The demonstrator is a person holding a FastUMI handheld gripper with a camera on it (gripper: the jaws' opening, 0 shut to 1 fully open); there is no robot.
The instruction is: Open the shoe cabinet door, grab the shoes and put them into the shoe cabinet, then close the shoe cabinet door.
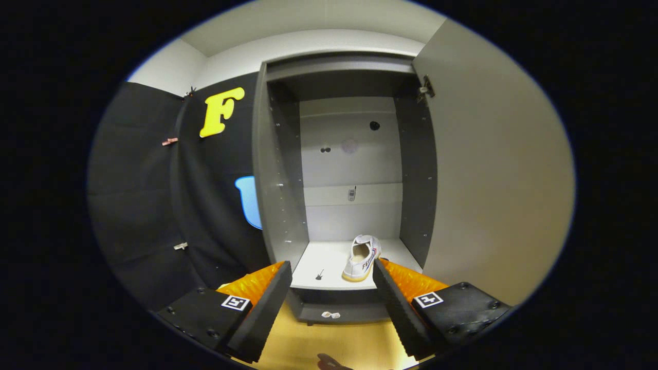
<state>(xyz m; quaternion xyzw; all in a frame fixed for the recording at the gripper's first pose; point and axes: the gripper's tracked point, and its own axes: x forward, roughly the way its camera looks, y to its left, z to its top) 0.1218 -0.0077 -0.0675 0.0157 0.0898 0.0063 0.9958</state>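
My right finger hides the toe of the white shoe. Two tiny white bits under the shoe cabinet are too small to tell.

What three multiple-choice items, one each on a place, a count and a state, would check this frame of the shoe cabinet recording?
1. Where is the white shoe?
A. On the bottom shelf inside the shoe cabinet
B. On the floor in front of the cabinet
C. Between the fingers

2. How many shoes stand in the cabinet?
A. None
B. One
C. Three

3. How does the cabinet door stand?
A. Shut
B. Swung open to the right
C. Taken off its hinge

Answers:
1 A, the shoe rests on the shelf near its front edge, beyond the fingertips.
2 B, a single white shoe is on the shelf.
3 B, the door stands open beside the exposed interior, hung on its hinge.

The gripper has its fingers spread apart, holding nothing.
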